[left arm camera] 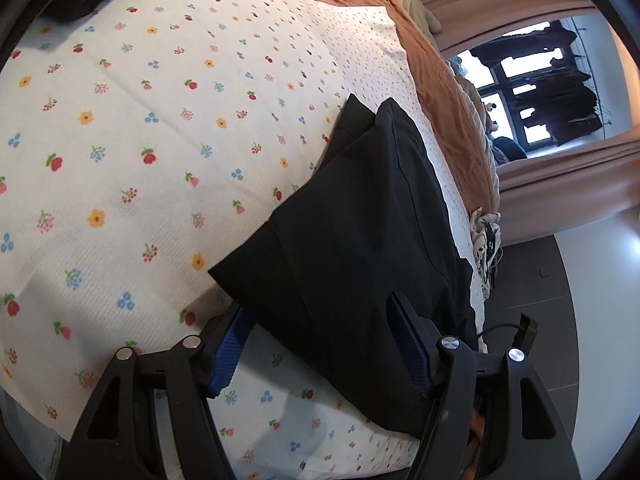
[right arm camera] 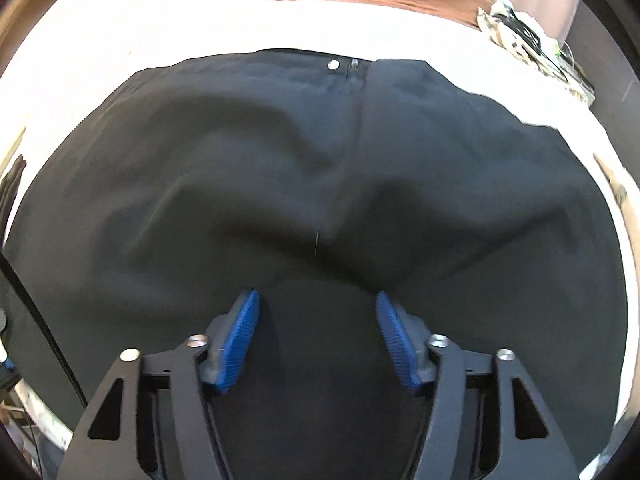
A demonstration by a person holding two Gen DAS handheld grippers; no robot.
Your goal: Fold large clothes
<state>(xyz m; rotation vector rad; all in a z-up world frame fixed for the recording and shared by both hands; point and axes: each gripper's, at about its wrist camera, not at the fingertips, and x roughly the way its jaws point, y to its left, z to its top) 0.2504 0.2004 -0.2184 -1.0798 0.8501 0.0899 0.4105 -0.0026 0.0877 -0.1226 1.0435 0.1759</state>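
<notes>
Black trousers [right arm camera: 320, 184] lie spread on the bed, waistband at the far side with a metal button [right arm camera: 332, 65] and zip. My right gripper [right arm camera: 318, 304] is open just above the crotch area, blue pads apart, holding nothing. In the left wrist view a folded black trouser leg [left arm camera: 352, 216] lies near the bed's right edge. My left gripper [left arm camera: 320, 320] is open with the leg's end lying between its blue pads [left arm camera: 228, 352]; the fabric hides part of the right finger.
The bed carries a white flower-print sheet [left arm camera: 140, 140] and a brown blanket [left arm camera: 436, 80] at the far side. A patterned cloth [left arm camera: 486, 240] lies at the bed's corner. Dark floor [left arm camera: 552, 320], pink curtains and a window are to the right.
</notes>
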